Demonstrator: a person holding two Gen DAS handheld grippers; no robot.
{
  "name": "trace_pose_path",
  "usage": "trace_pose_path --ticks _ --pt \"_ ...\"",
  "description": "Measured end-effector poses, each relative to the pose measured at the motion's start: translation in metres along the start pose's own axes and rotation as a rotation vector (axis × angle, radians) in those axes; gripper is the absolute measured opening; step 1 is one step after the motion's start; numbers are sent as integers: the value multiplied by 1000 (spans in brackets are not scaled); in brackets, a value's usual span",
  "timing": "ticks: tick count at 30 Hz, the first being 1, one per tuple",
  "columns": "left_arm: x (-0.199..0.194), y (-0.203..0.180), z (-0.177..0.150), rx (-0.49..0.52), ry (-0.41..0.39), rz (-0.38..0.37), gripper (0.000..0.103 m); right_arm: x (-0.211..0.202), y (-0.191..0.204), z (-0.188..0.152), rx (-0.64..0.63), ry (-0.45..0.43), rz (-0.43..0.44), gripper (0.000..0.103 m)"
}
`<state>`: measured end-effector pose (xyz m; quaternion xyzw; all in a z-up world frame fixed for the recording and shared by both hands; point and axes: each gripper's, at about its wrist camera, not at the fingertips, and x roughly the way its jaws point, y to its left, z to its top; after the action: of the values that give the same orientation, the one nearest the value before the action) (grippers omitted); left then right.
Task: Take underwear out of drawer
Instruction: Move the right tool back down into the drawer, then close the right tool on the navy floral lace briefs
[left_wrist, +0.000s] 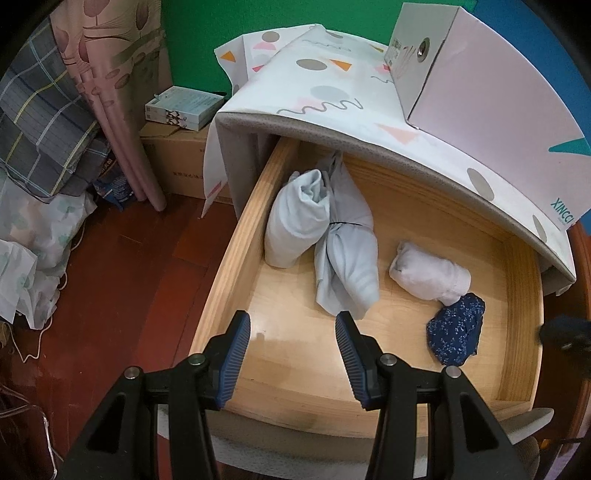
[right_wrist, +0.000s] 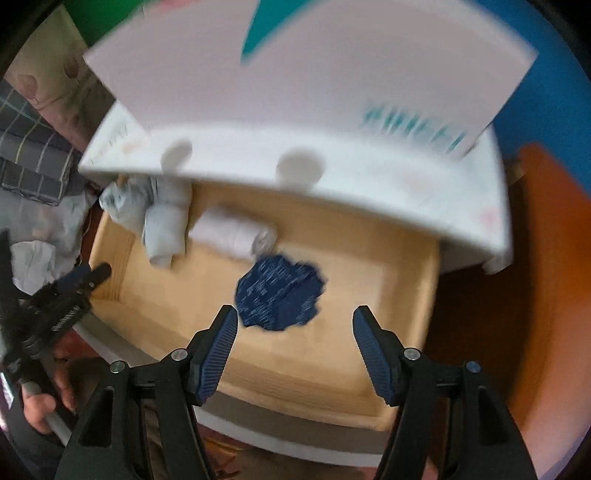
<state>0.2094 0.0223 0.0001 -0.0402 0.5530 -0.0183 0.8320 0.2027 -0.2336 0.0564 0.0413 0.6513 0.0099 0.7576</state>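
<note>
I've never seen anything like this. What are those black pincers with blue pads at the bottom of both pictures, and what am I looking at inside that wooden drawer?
No robot here: a person holds a hand-held claw in each hand, and each claw carries a wide-angle camera looking along its fingers. One picture comes from the left claw, the other, blurred, from the right claw. In the right picture you can also see a hand holding the left claw's handle.

Both look down into an open wooden drawer. In it lie two pale blue rolled bundles, a white roll and a dark blue speckled piece of underwear.

Both claws are open and hold nothing. The right one hangs above the dark blue piece, probably about to pick it up.
</note>
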Motion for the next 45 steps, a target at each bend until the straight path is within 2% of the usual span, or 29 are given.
trace_pose_path --ticks 4,15,26,39,45 --pt "0 2 1 -5 1 -8 49 32 10 3 25 28 5 63" --pt "-1 4 1 -11 0 -31 49 95 37 19 -29 98 -93 69" --pt "0 5 2 -17 6 -42 49 121 43 24 -78 152 -130 70" --pt "1 3 2 -19 10 -33 49 131 47 19 -96 161 -142 50" --pt "2 5 2 -23 13 -33 49 132 42 17 -86 188 -146 47"
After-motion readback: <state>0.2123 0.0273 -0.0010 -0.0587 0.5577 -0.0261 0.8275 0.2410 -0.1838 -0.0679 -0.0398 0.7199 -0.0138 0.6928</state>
